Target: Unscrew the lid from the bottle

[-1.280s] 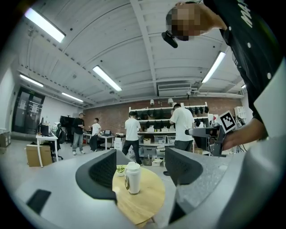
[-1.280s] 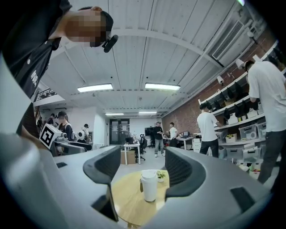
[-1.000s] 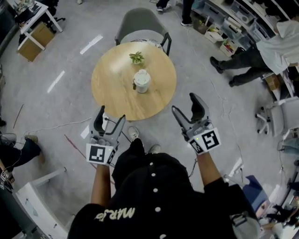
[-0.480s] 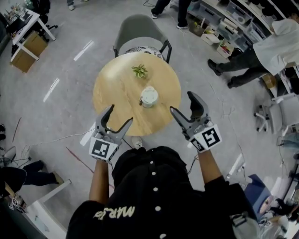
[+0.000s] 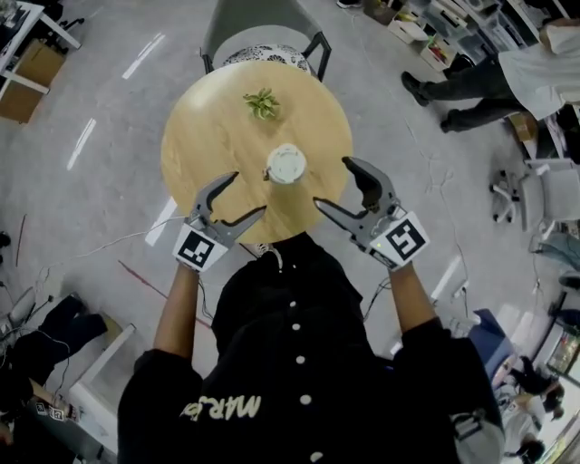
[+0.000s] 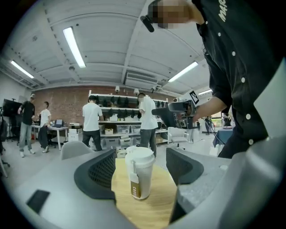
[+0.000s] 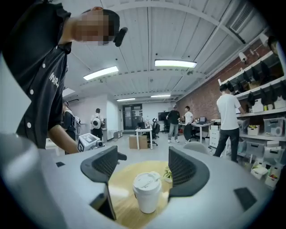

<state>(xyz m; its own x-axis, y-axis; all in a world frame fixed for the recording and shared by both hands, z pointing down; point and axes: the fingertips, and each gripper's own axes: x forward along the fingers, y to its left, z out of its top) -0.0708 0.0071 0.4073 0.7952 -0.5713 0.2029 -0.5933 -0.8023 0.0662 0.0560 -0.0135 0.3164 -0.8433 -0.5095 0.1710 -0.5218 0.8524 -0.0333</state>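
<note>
Near the middle of the round wooden table [image 5: 208, 136]: white bottle [image 5: 285, 164], upright, with the white lid [image 7: 146, 182] on top, not yet unscrewed. Shares the table only with a small potted plant [image 5: 261, 102] on the far side; grey chair [image 5: 263, 27] beyond the far edge.

Compared with one second ago, both tools much closer. Left gripper [image 5: 246, 194], then over the floor, short of the near edge; now above the near-left part of the table, jaws spread wide, bottle in line with the gap but beyond the fingertips. Right gripper [image 5: 332, 181] likewise come forward, now above the near-right edge, jaws spread wide and empty, bottle ahead of the pads and apart from them. No contact on either side.

Means the approach stage, probably near its end: flanking position reached, one gripper likely for the body, the other for the lid. Needs first a firm hold on the body before any twist; otherwise risk of turning or tipping the whole bottle.
</note>
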